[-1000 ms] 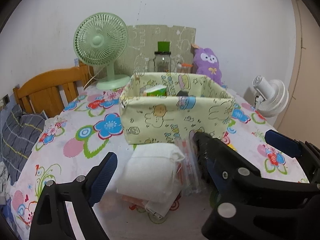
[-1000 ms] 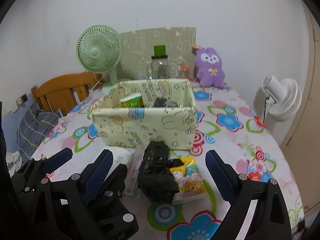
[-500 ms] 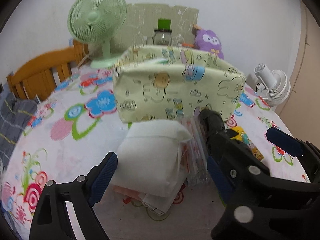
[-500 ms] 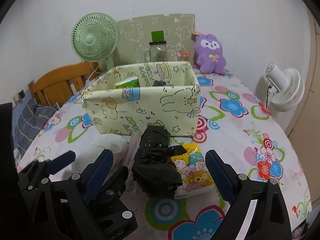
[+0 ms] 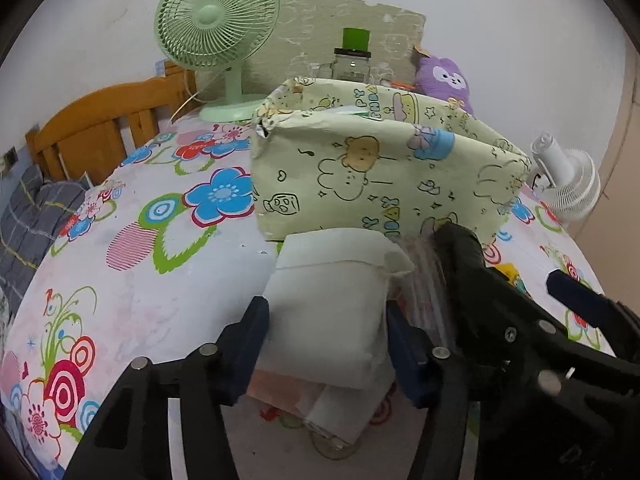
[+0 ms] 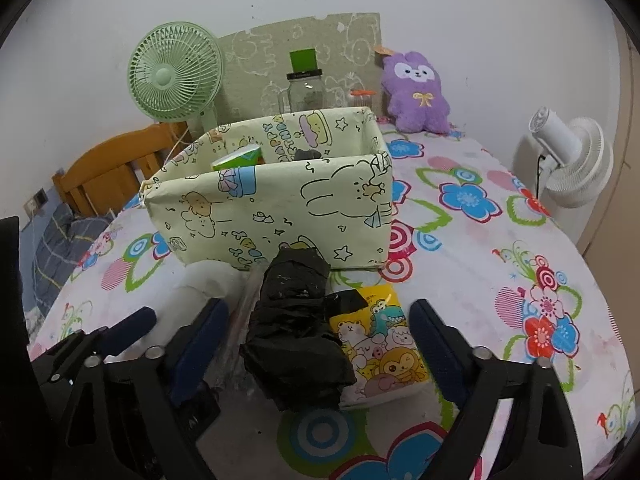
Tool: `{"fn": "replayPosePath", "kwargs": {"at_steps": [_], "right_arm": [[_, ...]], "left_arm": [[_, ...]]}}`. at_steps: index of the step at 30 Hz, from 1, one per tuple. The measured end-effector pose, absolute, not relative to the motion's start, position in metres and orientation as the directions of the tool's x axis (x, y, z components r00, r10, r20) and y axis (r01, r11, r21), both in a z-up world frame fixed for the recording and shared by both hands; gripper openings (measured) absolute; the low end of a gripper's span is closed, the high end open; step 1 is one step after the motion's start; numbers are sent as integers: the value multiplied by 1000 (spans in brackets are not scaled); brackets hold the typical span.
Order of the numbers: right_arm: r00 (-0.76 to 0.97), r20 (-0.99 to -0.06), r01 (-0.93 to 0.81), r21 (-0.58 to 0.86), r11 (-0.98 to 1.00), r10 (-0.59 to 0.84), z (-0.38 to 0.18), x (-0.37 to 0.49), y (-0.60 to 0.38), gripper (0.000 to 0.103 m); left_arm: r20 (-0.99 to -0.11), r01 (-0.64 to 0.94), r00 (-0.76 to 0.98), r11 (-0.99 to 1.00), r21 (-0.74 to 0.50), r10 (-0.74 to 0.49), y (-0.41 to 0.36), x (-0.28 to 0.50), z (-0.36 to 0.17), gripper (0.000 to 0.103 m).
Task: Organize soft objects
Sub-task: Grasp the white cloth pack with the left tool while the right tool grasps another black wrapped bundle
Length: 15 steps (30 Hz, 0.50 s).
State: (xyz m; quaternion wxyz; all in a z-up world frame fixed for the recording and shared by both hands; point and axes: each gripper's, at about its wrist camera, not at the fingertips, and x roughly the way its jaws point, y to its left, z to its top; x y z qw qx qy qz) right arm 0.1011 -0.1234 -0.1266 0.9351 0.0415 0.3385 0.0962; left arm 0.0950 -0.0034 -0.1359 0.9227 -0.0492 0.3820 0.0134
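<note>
A white soft packet (image 5: 332,300) lies on a small pile in front of the pale yellow cartoon-print storage box (image 5: 384,176). My left gripper (image 5: 326,344) has closed its blue pads on the packet's two sides. In the right wrist view my right gripper (image 6: 316,344) is open, its fingers on either side of a black crumpled bag (image 6: 292,328) and a yellow cartoon tissue pack (image 6: 380,348). The box (image 6: 272,208) holds a green carton (image 6: 236,158) and a dark item. The white packet (image 6: 208,280) shows at left.
A green desk fan (image 5: 216,32), a glass jar (image 5: 352,60) and a purple plush (image 5: 444,80) stand behind the box. A white fan (image 6: 568,160) is beyond the table's right edge and a wooden chair (image 5: 96,128) at the left. The flowered tablecloth (image 5: 140,260) covers the table.
My left gripper moved forward and down and closed on the white packet. My right gripper advanced a little toward the black bag and stayed open.
</note>
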Motion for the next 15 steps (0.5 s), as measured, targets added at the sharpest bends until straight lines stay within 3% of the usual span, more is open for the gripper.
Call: {"fn": "replayPosePath", "kwargs": {"at_steps": [3,8,15], "right_arm": [[743,-632,-160,152,975,221,-127,104,-122,86],[726,-646,-168,166,972,236,-130,111,-118,76],[690,-672,-183,198,963,269,-137,116,-113,48]], "left_arm": [[-701,-58,713,995,-81,-16,-4,95,-135,51],[-694,-44,720,997,-66,-14,-7,95,-133,43],[-689,-33,725,999,-26,6,-14,94,-135,37]]}}
